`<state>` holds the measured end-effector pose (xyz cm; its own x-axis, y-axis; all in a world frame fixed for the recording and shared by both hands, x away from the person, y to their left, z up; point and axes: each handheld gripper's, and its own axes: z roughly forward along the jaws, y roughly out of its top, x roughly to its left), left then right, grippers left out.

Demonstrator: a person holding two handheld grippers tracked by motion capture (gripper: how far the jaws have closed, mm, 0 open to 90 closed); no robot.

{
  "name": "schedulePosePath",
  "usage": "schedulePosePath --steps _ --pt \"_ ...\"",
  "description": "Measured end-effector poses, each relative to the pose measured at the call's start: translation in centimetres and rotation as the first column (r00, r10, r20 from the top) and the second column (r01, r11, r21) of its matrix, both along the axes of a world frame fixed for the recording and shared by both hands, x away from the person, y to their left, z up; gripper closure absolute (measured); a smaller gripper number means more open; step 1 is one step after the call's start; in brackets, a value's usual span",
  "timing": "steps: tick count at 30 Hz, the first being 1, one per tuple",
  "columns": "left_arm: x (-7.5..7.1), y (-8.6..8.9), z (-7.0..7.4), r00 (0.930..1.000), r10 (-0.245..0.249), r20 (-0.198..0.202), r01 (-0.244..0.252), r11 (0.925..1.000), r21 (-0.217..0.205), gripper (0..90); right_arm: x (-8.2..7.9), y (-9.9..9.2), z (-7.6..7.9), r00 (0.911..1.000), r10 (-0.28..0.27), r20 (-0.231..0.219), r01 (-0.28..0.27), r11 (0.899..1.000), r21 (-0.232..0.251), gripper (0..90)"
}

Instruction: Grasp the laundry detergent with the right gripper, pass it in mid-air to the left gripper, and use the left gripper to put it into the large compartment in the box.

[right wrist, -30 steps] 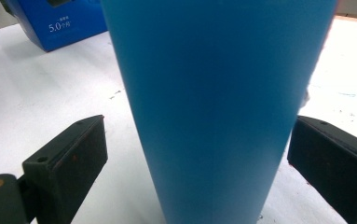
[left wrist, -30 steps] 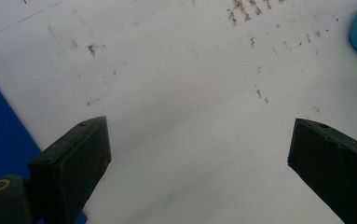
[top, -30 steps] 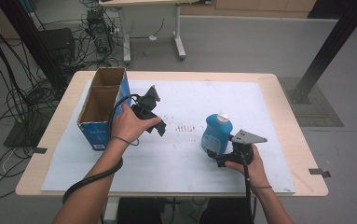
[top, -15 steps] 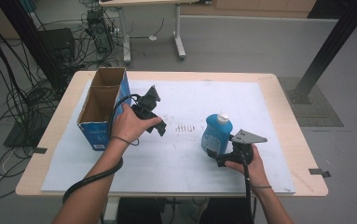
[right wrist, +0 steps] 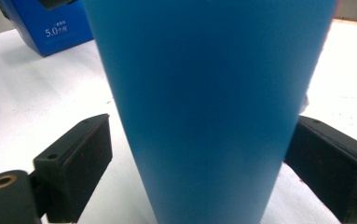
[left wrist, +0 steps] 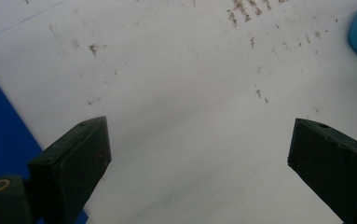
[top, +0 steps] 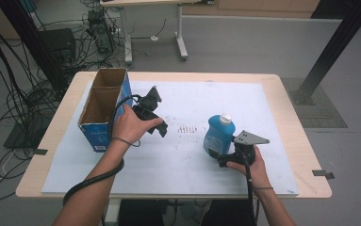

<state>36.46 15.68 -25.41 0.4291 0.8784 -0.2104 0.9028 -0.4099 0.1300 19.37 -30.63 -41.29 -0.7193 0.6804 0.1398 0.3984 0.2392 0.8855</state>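
Right tongs (right wrist: 199,154): jaws just closing around the upright blue bottle (top: 219,135), left pad not yet touching.
Left tongs (left wrist: 199,154): released, empty, tilted down over the white sheet (top: 187,155).
Bottle: on worktop (top: 291,117), right of centre.
Writing: "5.0" on the blue box (top: 103,108).

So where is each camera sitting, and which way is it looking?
High view: above the person's side, looking forward and down on the table; both forearms, left gripper and right gripper show.
Left gripper view: on the left gripper, looking down at the white sheet; its two wide-open fingers show.
Right gripper view: on the right gripper, looking level at the blue bottle between its fingers, which have just been closing.
Shared: the bottle and blue box appear in all three views.
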Motion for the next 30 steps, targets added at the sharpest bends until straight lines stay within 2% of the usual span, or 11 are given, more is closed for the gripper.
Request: schedulePosePath --steps 30 --pt "-0.23 0.0 -0.09 1.0 0.001 -0.003 -0.001 1.0 0.0 6.3 -0.04 0.5 -0.64 0.9996 -0.013 0.023 0.013 1.0 0.008 31.7"
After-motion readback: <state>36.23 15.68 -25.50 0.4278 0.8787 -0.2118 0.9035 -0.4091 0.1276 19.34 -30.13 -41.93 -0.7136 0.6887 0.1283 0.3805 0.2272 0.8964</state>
